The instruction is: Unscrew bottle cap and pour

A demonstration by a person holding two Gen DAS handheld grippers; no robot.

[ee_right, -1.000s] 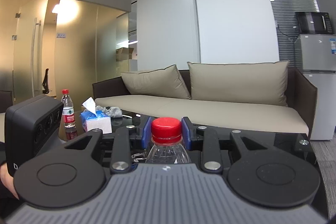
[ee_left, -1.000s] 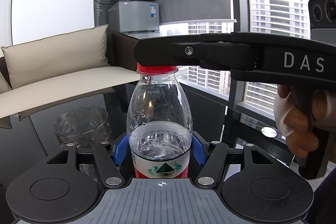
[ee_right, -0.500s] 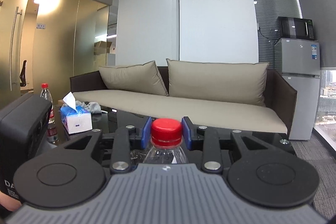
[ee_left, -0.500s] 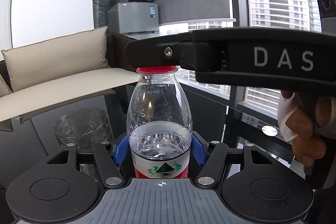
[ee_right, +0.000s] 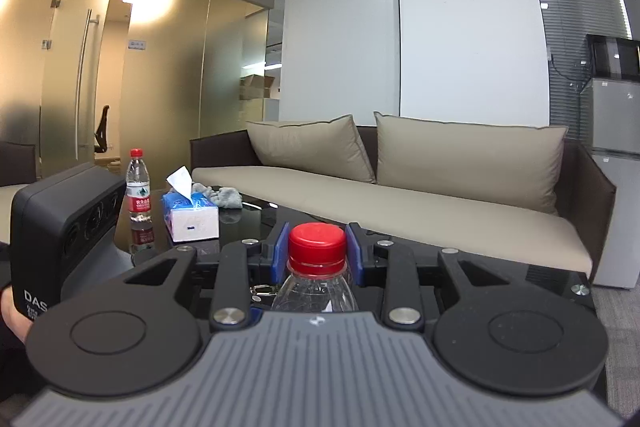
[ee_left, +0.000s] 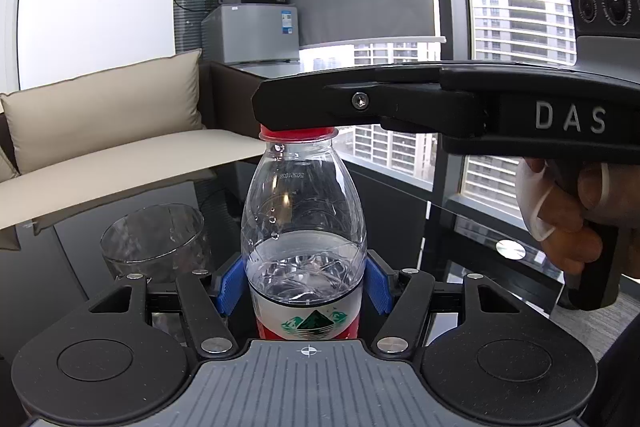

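- Since half a second ago the right gripper [ee_left: 296, 107] has swung back around the cap: its black body, lettered "DAS", sits lower and further right in the left wrist view, and the room behind the cap in the right wrist view has slid sideways, with the second bottle and tissue box now nearer the middle.
- Right gripper reaches in level from the right, well above the worktop, its jaws clamped on the red screw cap [ee_right: 317, 242], one blue pad against each side.
- Person's right hand [ee_left: 560, 211] wraps the pistol handle below that body, with white tape on its fingers.
- Left gripper [ee_left: 305, 283] points forward and level, its blue-padded jaws clamped on the clear plastic water bottle [ee_left: 304, 211] just above the white and red label.
- Bottle stands upright, long axis vertical, cap end up, about half full of water.
- It sits over the dark glossy worktop [ee_left: 72, 259], with a clear round glass tumbler [ee_left: 154, 241] just beside it on the left.
- Further off on the worktop stand a second red-capped water bottle [ee_right: 137, 187] and a blue and white tissue box [ee_right: 191, 213].
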